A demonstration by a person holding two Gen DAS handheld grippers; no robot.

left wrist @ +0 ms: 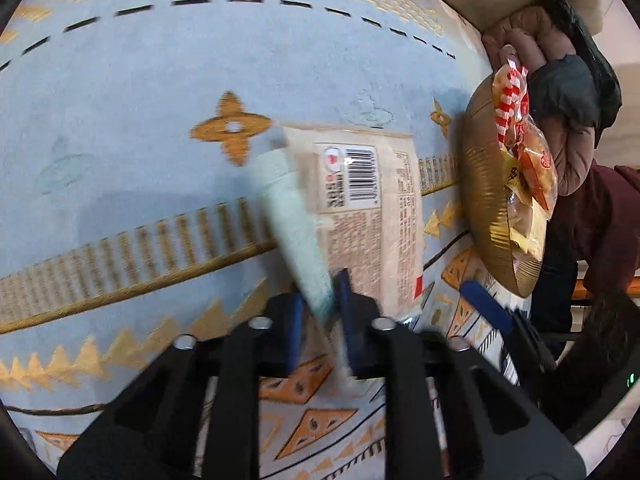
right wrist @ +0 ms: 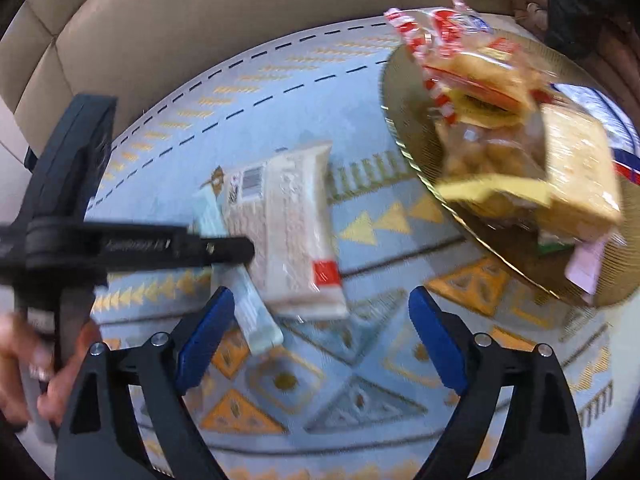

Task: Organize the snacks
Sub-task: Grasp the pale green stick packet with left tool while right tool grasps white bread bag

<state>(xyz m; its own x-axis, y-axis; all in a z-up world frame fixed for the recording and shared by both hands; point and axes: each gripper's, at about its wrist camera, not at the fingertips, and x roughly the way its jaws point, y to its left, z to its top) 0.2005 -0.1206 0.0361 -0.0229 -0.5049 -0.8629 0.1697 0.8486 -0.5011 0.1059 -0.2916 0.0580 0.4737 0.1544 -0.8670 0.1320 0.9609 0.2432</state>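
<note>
two packets remain off the gold plate (right wrist: 404,136): a slim mint-green stick pack (left wrist: 296,216), pinched at its end by the closed left gripper (left wrist: 320,312), and a flat beige snack pack (right wrist: 288,224) on the cloth beside it. both look light, crinkly, slippery; grip edges. right gripper (right wrist: 320,344) gapes wide, empty.

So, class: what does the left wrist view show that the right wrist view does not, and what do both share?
Left wrist only: the left tool shut on the pale green packet.

Right wrist only: the right tool open, empty; beige sofa; a hand gripping the other handle.

Both: gold plate of snacks, barcoded packet, blue patterned rug.
</note>
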